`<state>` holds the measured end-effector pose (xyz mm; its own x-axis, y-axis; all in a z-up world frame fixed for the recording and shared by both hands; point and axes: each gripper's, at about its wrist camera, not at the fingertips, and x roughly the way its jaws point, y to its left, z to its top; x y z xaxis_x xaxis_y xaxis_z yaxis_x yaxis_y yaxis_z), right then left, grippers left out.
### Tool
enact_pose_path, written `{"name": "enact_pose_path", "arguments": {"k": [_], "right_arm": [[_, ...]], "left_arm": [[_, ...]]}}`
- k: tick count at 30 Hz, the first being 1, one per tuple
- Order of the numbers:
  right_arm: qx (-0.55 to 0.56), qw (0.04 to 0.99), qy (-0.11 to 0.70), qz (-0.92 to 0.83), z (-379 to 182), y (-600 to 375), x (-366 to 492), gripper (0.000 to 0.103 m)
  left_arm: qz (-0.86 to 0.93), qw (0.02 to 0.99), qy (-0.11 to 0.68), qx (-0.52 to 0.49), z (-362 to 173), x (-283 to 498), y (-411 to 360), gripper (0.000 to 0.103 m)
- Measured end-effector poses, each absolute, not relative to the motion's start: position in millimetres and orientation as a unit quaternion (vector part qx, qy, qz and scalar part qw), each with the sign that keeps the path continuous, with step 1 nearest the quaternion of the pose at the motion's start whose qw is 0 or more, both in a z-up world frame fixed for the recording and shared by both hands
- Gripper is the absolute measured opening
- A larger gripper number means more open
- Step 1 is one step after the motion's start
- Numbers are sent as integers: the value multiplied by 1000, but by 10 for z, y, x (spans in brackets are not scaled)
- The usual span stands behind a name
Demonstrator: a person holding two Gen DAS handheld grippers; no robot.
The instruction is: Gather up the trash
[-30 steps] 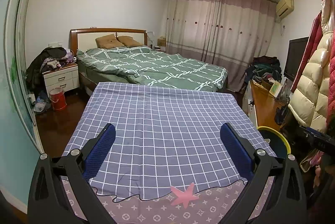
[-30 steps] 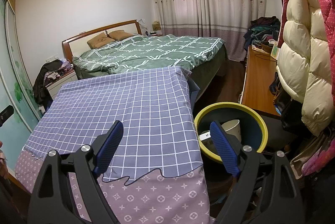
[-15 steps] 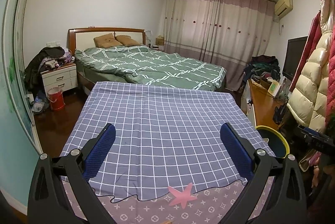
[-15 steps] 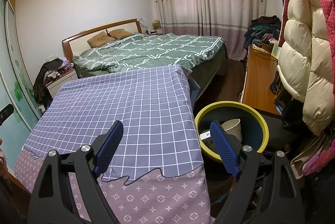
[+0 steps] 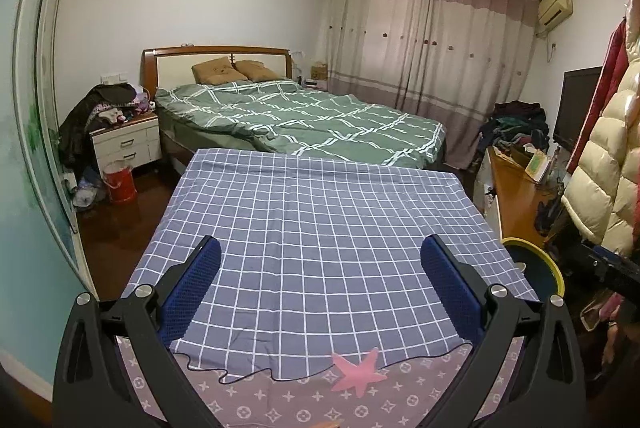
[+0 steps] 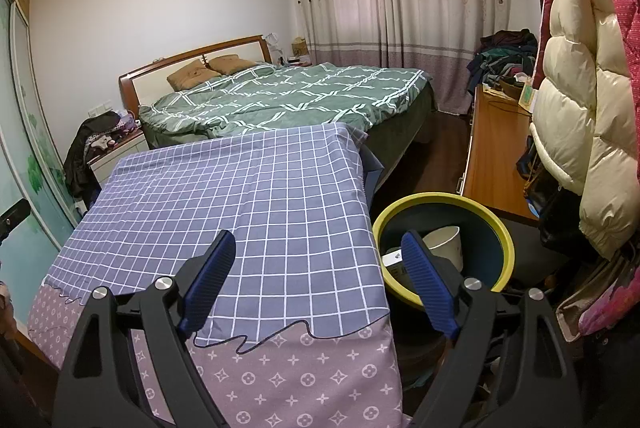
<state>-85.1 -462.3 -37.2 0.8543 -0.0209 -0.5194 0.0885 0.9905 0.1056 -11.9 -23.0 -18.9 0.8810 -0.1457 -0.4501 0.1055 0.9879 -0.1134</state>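
A dark bin with a yellow-green rim [image 6: 505,232] stands at the right edge of the checked cloth table [image 6: 248,195]. Inside it lie a white cup [image 6: 444,246] and some white paper [image 6: 394,260]. My right gripper [image 6: 318,260] is open and empty, over the table's right edge, its right finger in front of the bin. My left gripper [image 5: 320,266] is open and empty above the table's near middle. The bin's rim also shows in the left wrist view [image 5: 554,270]. No loose trash shows on the table.
A pink star shape [image 5: 358,368] is on the cloth's near hem. A green bed [image 5: 304,119] lies behind the table. A wooden desk [image 6: 496,163] and hanging padded coats [image 6: 576,115] stand right. A nightstand [image 5: 124,143] and red bucket [image 5: 119,179] stand left.
Both grippers have stayed open and nearly still. The left wrist view has drifted back slightly, so the table looks a little farther and lower.
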Motion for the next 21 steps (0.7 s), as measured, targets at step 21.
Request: {"name": "enact_pose_path", "arguments": {"k": [21], "right_arm": [[63, 958, 277, -27, -423, -4609, -791, 80]], "left_arm": [[-68, 967, 244, -36, -195, -73, -288, 98]]}}
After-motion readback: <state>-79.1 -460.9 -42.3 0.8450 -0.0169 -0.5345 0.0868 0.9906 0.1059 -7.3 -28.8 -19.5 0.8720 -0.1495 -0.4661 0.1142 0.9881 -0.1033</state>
